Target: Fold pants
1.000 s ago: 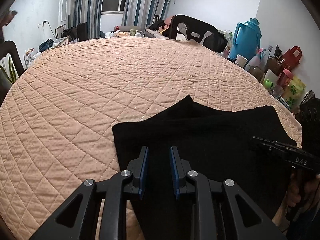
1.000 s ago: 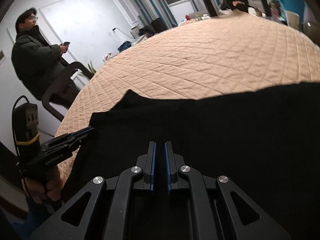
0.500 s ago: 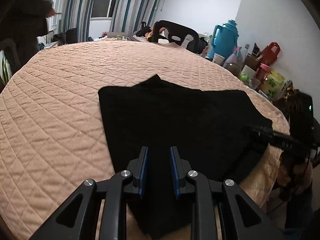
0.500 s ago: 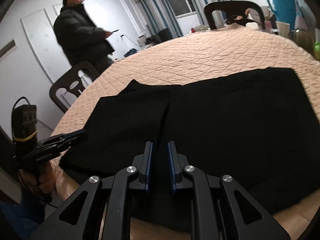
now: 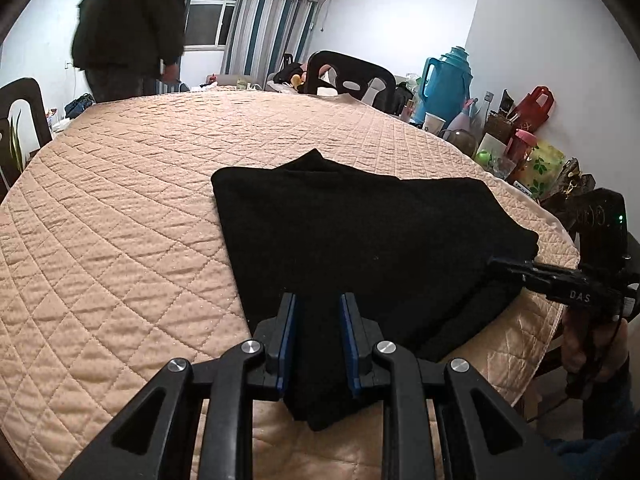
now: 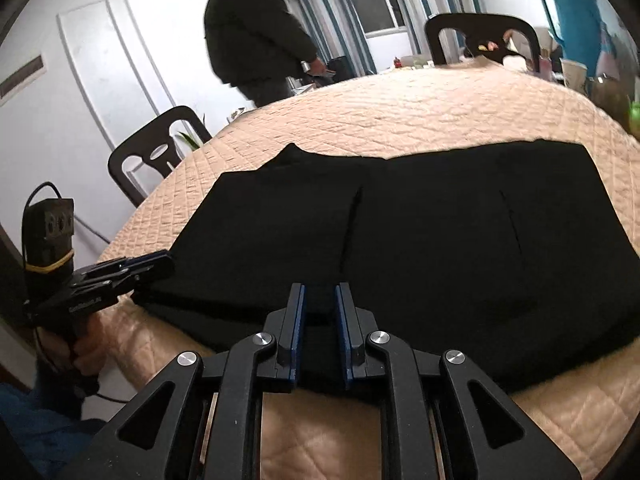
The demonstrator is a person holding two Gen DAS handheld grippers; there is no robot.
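The black pants [image 5: 360, 236] lie folded flat on the near part of a round table under a peach quilted cover [image 5: 120, 208], their near edge hanging over the rim. The left gripper [image 5: 318, 312] has its blue-padded fingers parted, with a hanging fold of the pants between them; whether the pads touch the cloth cannot be told. The right gripper [image 6: 320, 300] is likewise spread at the near edge, its jaws apart over the dark cloth. At the table's far right side stand a blue thermos jug [image 5: 444, 84], a paper cup [image 5: 434, 122], a red bag [image 5: 534, 106] and a pink-lidded bottle [image 5: 520, 144]; what they hold is not visible. A black chair [image 5: 348, 80] stands at the far side, another chair [image 6: 156, 152] to the left, and a person in a dark jacket [image 6: 256, 36] stands beyond the table.
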